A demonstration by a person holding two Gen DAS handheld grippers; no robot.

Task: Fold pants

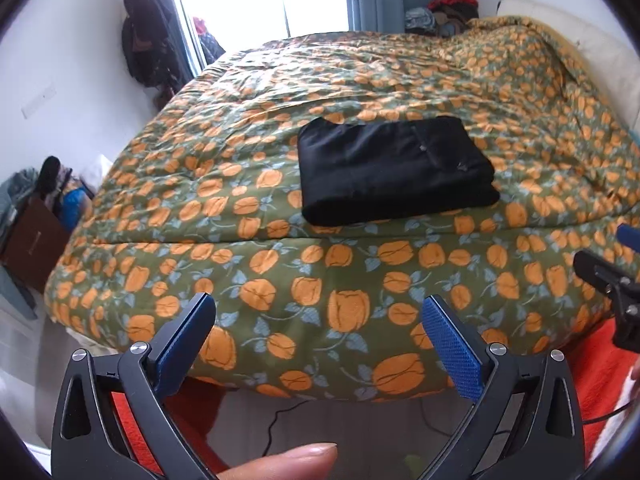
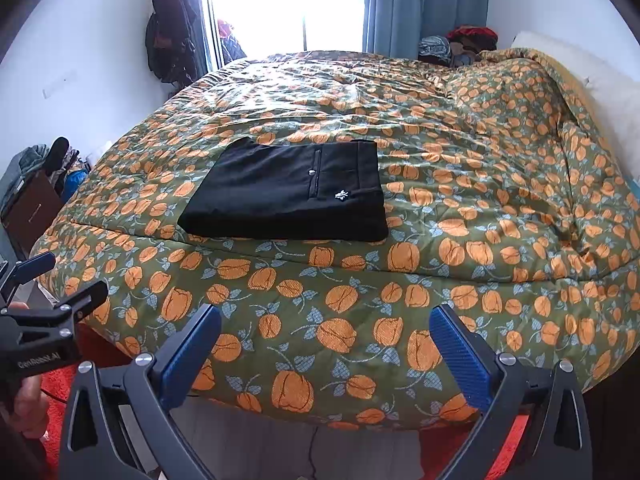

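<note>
Black pants lie folded into a neat rectangle on the floral quilt, a little back from the bed's near edge. In the right wrist view the pants show a back pocket button and a small white logo. My left gripper hangs open in front of the bed's edge, well short of the pants, with nothing between its blue pads. My right gripper is likewise open and empty, off the bed. Each gripper shows in the other's view: the right gripper at the right, the left gripper at the left.
The green and orange quilt covers the whole bed. A red rug and a black cable lie on the floor below. Dark coats hang on the left wall. A brown box stands left; a clothes pile sits at the far corner.
</note>
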